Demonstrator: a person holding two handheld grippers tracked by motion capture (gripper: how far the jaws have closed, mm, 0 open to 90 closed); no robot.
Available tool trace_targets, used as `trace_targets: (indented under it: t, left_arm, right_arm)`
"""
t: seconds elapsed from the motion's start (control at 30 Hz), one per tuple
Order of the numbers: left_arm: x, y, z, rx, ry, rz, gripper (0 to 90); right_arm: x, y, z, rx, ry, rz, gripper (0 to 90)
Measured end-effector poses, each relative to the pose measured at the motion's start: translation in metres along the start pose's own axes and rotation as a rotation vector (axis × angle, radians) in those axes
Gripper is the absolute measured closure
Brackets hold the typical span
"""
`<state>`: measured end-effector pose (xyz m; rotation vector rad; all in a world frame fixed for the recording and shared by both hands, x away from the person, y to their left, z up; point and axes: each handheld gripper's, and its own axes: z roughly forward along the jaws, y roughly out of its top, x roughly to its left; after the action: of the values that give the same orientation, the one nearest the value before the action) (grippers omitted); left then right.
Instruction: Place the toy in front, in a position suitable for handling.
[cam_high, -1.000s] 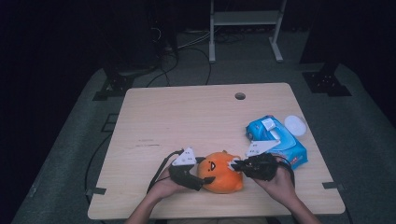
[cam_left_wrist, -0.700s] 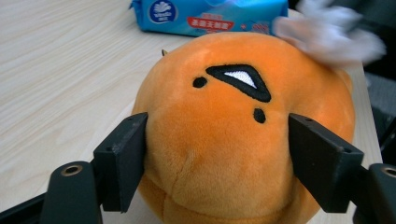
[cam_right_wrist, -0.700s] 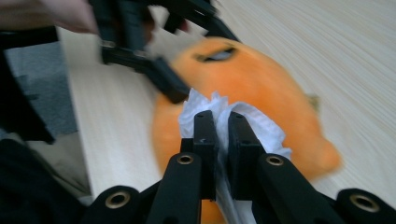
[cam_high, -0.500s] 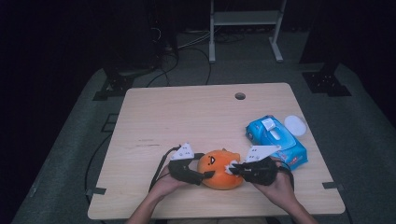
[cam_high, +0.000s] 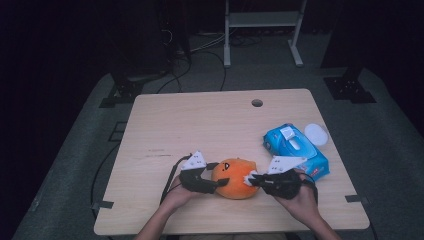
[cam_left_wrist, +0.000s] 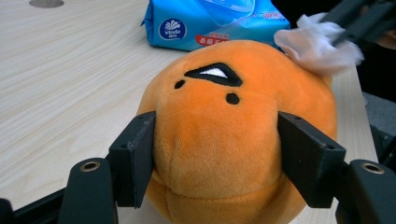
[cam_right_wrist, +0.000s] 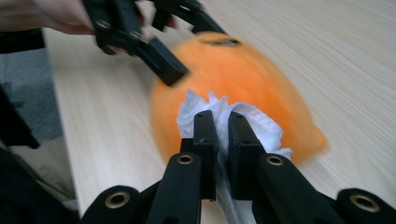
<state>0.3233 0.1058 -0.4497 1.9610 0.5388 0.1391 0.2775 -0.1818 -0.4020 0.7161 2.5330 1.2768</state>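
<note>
Between the two black jaws of the left gripper (cam_left_wrist: 215, 154) sits the orange plush toy (cam_left_wrist: 233, 135), and the jaws have just been closing on it; in the left gripper view each pad presses into a flank of the toy, the fabric bulging slightly around the pad edges, so the grip is on; the toy's stitched face (two black dots and a dark, white-centred mouth) is turned up toward that camera. Against the far side of the toy from that gripper, the right gripper (cam_right_wrist: 223, 122) has its jaws pinched nearly together on a crumpled white wipe (cam_right_wrist: 243, 123); the wipe's folds spill out past the jaw tips and lie against the orange surface, touching it. Seen from the high view, the toy (cam_high: 235, 177) rests on the wooden table (cam_high: 200, 125) near the person's edge, with the left gripper (cam_high: 212, 182) touching its left side and the right gripper (cam_high: 252, 181) touching its right side, the wipe (cam_high: 248, 179) a small white patch between jaw tips and plush; a hand (cam_high: 177, 197) holds the left gripper from below and left of the toy, another hand (cam_high: 300, 200) holds the right one from below and right of it. Just beyond the toy to the right lies a blue pack of wipes (cam_high: 295, 150), near it but apart; a white round lid (cam_high: 315, 134) lies just beside the pack's far corner; well beyond the toy, a small round hole (cam_high: 257, 103) shows in the tabletop.
</note>
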Motion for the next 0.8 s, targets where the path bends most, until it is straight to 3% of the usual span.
trace_targets:
  t: [0.07, 0.1, 0.17, 0.33, 0.37, 0.47, 0.57, 0.67, 0.77, 0.8]
  left_arm:
    - [0.001, 0.000, 0.000, 0.001, 0.000, -0.002, 32.2]
    - [0.002, -0.001, 0.000, -0.004, 0.006, -0.018, 32.0]
    - [0.003, -0.001, 0.000, -0.009, 0.011, -0.036, 31.8]
    - [0.001, -0.001, 0.003, -0.010, 0.038, -0.045, 30.8]
    - [0.000, -0.001, 0.003, -0.012, 0.045, -0.046, 30.8]
    - [0.000, -0.001, 0.003, -0.016, 0.040, -0.051, 30.6]
    - [-0.001, 0.000, 0.002, -0.040, -0.009, -0.027, 19.7]
    - [-0.005, 0.000, 0.005, -0.035, -0.007, 0.002, 15.3]
    - [-0.008, 0.001, 0.007, -0.029, 0.024, 0.025, 23.0]
    - [-0.009, 0.002, 0.007, -0.027, 0.043, 0.014, 24.7]
  right_arm:
    - [-0.006, -0.005, -0.004, 0.003, -0.025, 0.014, 82.9]
    - [-0.014, -0.011, -0.008, 0.005, -0.052, 0.051, 83.0]
    - [-0.016, -0.013, -0.009, -0.005, -0.044, 0.068, 82.9]
    - [0.001, -0.002, 0.000, -0.026, 0.006, 0.016, 82.9]
    - [0.007, 0.004, 0.004, -0.029, 0.031, -0.020, 82.9]
    - [0.007, 0.004, 0.005, -0.019, 0.020, -0.027, 82.9]
    - [-0.005, -0.002, 0.001, -0.025, -0.012, 0.012, 82.9]
    - [-0.011, -0.006, 0.000, -0.033, -0.005, 0.049, 82.9]
    - [-0.004, -0.003, 0.002, -0.030, -0.008, 0.029, 82.9]
    - [0.006, 0.001, 0.005, -0.040, 0.032, 0.001, 82.9]
